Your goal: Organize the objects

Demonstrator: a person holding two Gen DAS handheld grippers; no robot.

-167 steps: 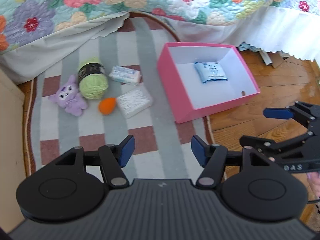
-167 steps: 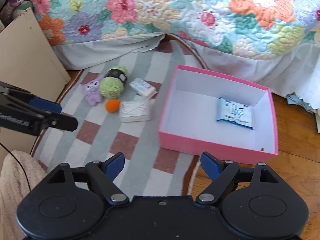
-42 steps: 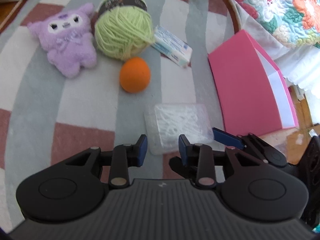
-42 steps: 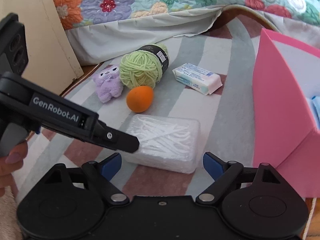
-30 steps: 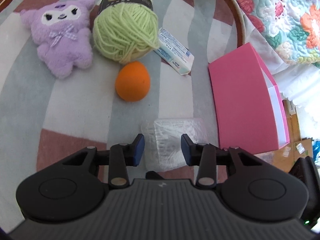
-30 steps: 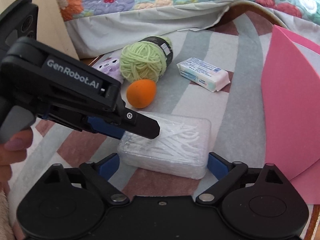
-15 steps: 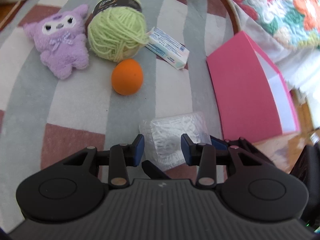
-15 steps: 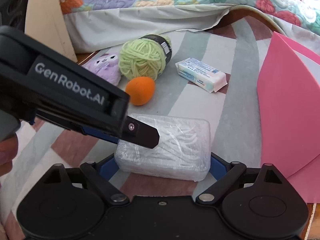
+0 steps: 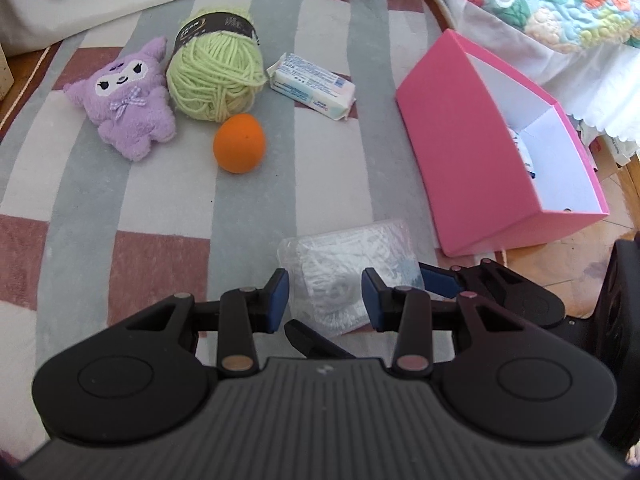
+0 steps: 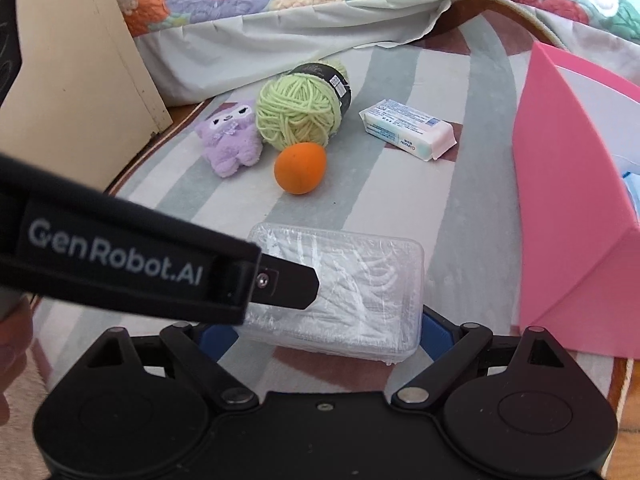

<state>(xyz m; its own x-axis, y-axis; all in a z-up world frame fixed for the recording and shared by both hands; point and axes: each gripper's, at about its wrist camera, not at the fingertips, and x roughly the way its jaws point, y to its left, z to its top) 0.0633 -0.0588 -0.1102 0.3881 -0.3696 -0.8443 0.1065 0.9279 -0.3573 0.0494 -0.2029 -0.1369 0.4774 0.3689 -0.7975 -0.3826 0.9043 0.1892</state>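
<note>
Item: clear swab box (image 10: 340, 292), lifted above the rug's (image 9: 100, 184) near edge, beside the pink box (image 9: 480, 152). Right gripper (image 10: 320, 332) clamped across its ends; left gripper (image 9: 324, 300) pinching its side. Risk: slick, flexing plastic may slip if the hands diverge.

A clear plastic box of cotton swabs (image 10: 340, 292) lies flat, clamped by its long ends. Behind it on the striped rug (image 9: 80, 184) sit a purple plush toy (image 9: 126, 98), a green ball of yarn (image 9: 216, 76), an orange egg-shaped sponge (image 9: 239, 143) and a wrapped tissue pack (image 9: 312, 85). An open pink box (image 9: 492, 152) stands to their right.
</note>
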